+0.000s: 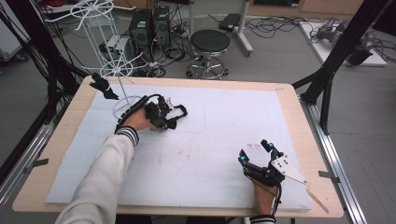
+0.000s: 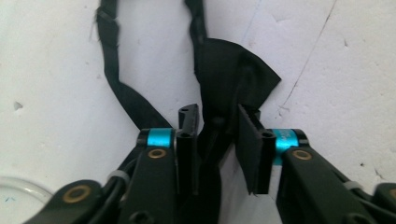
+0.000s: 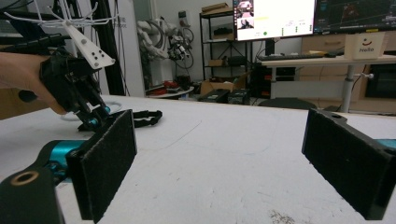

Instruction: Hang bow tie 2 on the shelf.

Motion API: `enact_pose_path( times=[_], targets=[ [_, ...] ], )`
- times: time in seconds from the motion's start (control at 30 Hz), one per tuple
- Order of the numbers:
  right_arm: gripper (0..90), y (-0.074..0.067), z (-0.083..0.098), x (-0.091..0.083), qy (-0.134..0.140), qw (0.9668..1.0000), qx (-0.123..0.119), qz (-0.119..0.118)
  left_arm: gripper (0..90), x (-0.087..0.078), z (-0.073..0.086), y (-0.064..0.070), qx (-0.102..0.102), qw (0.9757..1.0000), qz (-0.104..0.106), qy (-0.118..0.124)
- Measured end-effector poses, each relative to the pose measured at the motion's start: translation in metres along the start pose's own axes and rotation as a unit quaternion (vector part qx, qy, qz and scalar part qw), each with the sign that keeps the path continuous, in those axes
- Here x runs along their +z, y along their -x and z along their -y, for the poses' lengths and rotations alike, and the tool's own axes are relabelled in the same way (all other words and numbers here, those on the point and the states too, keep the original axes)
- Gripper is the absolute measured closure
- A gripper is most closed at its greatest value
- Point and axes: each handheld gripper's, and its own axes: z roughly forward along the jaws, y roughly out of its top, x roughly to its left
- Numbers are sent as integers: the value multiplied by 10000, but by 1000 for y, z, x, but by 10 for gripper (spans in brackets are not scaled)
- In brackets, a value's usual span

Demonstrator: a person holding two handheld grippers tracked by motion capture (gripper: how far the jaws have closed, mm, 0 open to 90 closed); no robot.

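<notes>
A black fabric strap [image 1: 180, 112] lies in a loop on the white mat [image 1: 224, 121], left of centre. My left gripper [image 1: 166, 122] points down onto it. In the left gripper view the strap's wide folded part [image 2: 229, 79] is bunched between the jaws of the left gripper [image 2: 217, 135], which are shut on it. My right gripper [image 1: 254, 151] rests near the table's front right, open with nothing between its pads [image 3: 102, 163]. The right gripper view shows the left gripper [image 3: 93, 119] and the strap [image 3: 147, 116] far off at the left.
A white wire rack [image 1: 114, 70] stands at the mat's back left corner, with another black fabric piece [image 1: 103, 86] hanging on it. Its round base [image 2: 18, 196] lies close to the left gripper. A stool [image 1: 210, 44] stands beyond the wooden table [image 1: 299, 112].
</notes>
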Motion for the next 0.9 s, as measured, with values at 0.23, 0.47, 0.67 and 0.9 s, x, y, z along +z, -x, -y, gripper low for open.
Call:
enact_pose_path(
  times=[0.23,0.47,0.67,0.9],
  targets=[
    [94,1,0,0,8,10000,-15,15,761,-1,1,7,32,9998,-194,75],
    [94,0,0,0,-5,10000,13,10,764,-5,0,9,-48,9995,-219,241],
    [94,0,0,0,-8,10000,15,13,764,-10,-3,13,-81,9986,-264,442],
    [94,0,0,0,-15,10000,19,2,763,-26,-6,20,-115,9955,-389,862]
  ],
)
